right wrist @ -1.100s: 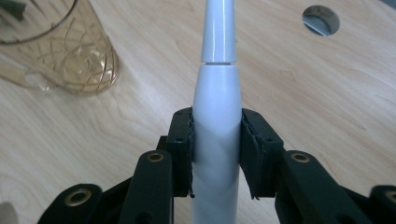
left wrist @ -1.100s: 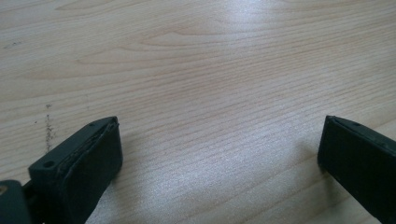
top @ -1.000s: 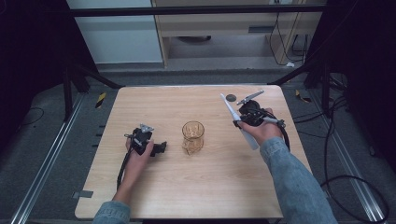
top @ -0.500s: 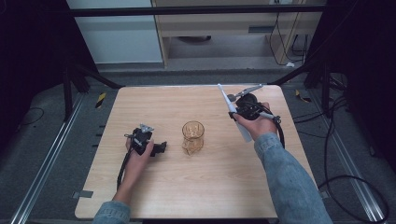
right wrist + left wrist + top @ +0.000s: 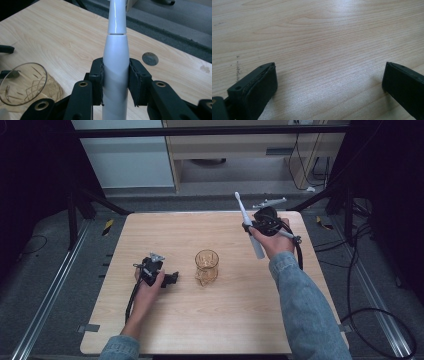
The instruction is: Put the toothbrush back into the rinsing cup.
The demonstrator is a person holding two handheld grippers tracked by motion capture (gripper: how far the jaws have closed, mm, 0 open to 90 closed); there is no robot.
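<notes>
The right tool [image 5: 115, 82], clamped on a toothbrush [image 5: 115, 65], could knock over the glass [image 5: 206, 266] if lowered off-centre.

Light wood counter [image 5: 165, 235], rounded corners, round grey grommet [image 5: 150, 58] near its far edge. Grey carpeted floor [image 5: 45, 275] with metal rails [image 5: 65, 270] running along both sides. Pale cabinet [image 5: 127, 160] and a wood-toned unit [image 5: 240, 145] behind. Black cables [image 5: 370, 315] on the floor at right. Room sides are dark.
</notes>
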